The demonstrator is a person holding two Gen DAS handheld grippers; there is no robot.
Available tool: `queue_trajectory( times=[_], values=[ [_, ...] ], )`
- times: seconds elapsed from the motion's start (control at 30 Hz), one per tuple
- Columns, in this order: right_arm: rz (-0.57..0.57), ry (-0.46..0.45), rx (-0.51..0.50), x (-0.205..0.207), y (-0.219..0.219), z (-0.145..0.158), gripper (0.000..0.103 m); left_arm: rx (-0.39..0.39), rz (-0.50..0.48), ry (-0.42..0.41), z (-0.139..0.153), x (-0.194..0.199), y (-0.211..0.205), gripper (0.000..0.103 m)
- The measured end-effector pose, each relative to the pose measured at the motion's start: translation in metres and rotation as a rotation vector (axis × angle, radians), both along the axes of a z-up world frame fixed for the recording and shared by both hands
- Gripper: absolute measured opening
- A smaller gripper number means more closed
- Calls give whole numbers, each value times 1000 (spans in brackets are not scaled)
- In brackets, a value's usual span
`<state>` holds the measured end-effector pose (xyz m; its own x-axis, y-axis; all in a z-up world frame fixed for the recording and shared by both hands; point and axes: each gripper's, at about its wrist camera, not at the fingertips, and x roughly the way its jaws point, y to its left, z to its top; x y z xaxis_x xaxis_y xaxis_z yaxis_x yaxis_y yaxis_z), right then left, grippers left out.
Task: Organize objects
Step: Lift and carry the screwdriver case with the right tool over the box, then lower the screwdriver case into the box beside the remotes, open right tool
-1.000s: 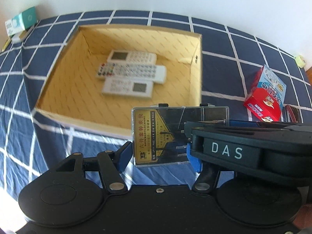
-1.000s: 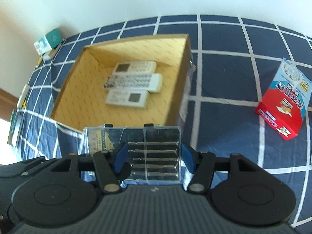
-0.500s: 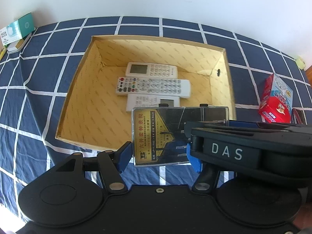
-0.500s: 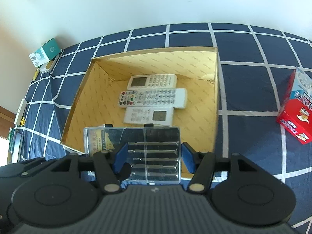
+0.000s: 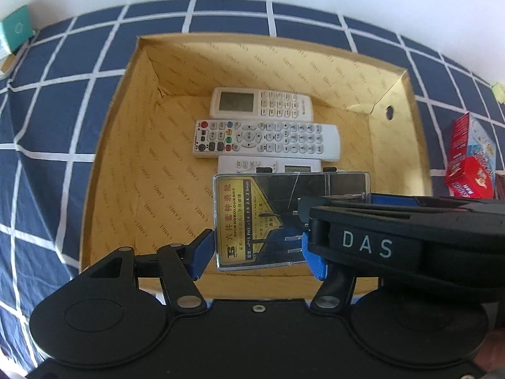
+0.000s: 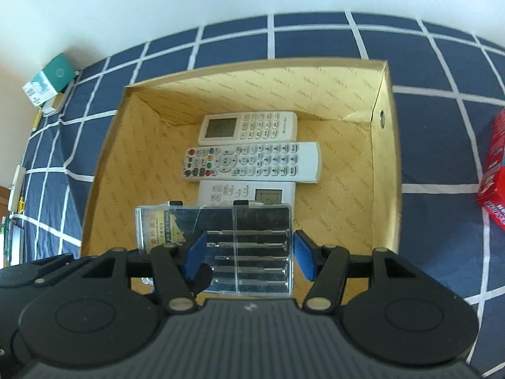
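Note:
A clear plastic screwdriver case [image 5: 268, 218] with a yellow label is held over the near part of an open yellow cardboard box [image 5: 126, 145]. My left gripper [image 5: 257, 252] is shut on its labelled end. My right gripper [image 6: 247, 257] is shut on its other end, where several small screwdrivers show inside the case [image 6: 252, 246]. The right gripper's body crosses the left wrist view. Three white remotes [image 5: 265, 139] lie side by side on the box floor, also seen in the right wrist view [image 6: 252, 161]. The nearest remote is partly hidden behind the case.
The box [image 6: 383, 145] sits on a navy bedspread with white grid lines [image 6: 442, 145]. A red and blue carton [image 5: 470, 164] stands to the right of the box. A green and white carton [image 6: 50, 82] lies at the far left by the wall.
Both grippers have carried the case forward and to the left, from in front of the box's near right corner to above the box floor. The remotes now look closer.

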<state>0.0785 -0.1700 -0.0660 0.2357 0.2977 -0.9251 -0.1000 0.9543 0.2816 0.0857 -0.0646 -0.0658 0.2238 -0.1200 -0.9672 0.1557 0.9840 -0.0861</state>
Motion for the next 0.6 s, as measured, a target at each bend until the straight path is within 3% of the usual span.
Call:
queue_trajectory(
  times=[0.33,0.6],
  values=[
    [-41,107,-17,15,3,-48,60,0,-33,103,-45,12,1,59],
    [-56,164,-18,12,4,-69,60,0,-41,153,-67,9,5,59]
  ],
)
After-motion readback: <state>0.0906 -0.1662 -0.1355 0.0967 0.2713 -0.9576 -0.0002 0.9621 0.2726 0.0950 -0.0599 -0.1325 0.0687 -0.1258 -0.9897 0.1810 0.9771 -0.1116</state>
